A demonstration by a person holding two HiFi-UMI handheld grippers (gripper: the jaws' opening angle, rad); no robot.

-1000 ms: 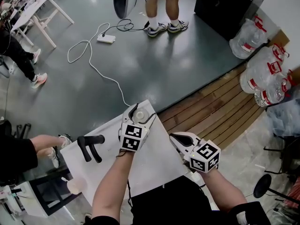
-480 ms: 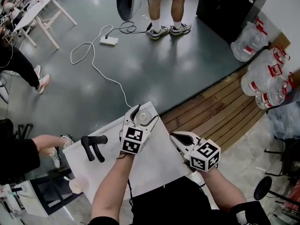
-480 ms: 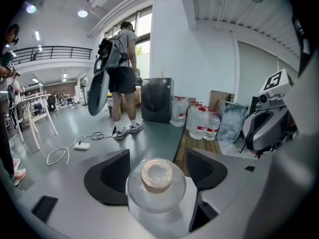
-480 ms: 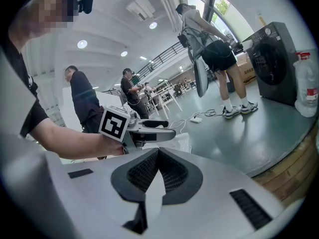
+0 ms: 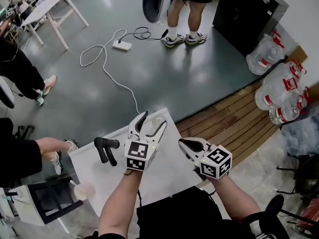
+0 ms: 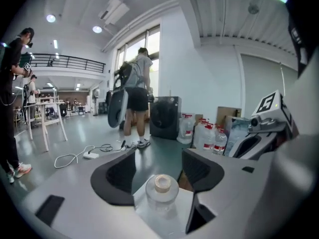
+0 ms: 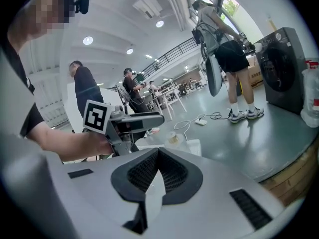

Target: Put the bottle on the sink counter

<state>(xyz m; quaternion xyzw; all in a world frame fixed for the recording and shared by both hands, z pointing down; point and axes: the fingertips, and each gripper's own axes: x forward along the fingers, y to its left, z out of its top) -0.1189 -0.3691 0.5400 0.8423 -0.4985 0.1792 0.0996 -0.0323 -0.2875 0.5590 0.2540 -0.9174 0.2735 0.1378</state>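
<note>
Bottle (image 6: pixel 159 192) upright; on white table (image 5: pixel 167 168) (near corner)

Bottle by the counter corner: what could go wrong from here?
1. The bottle stands near the far corner of the counter, so a nudge could send it to the floor.
2. The left tongs are open and have just been closing slightly, with the bottle between them but not touched; a side swing might tip it.
3. The right tongs are shut, so probably no quick catch.
</note>
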